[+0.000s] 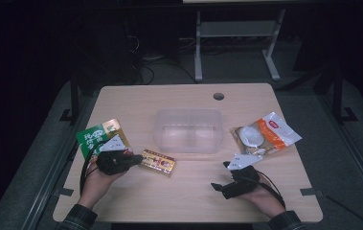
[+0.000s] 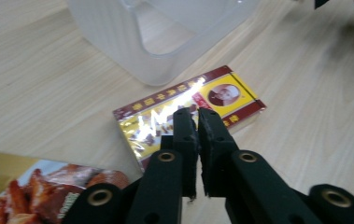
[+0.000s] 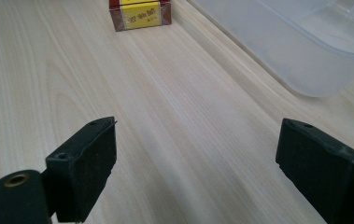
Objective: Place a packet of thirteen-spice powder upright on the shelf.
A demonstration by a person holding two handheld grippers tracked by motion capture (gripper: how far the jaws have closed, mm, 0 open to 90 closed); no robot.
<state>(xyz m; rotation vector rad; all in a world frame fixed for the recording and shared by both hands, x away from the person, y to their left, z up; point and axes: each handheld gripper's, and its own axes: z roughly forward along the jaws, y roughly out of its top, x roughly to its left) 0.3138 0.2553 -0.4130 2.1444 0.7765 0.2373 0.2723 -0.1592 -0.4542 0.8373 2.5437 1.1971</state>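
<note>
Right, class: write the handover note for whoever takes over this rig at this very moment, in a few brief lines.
Left gripper: jaws shut, tips over the red-and-yellow snack box; whether they pinch it cannot be told.
Right gripper: open, holding nothing, low over bare table.
Things: the box lies in front of the clear plastic container; green snack bag at the left; orange-and-white pastry bag at the right.
Done: nothing is in the container.
Left: probably all three packs go in, the box first.

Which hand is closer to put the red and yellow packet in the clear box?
Left. The left gripper is shut right at the packet; the right gripper hangs open, farther off.
</note>
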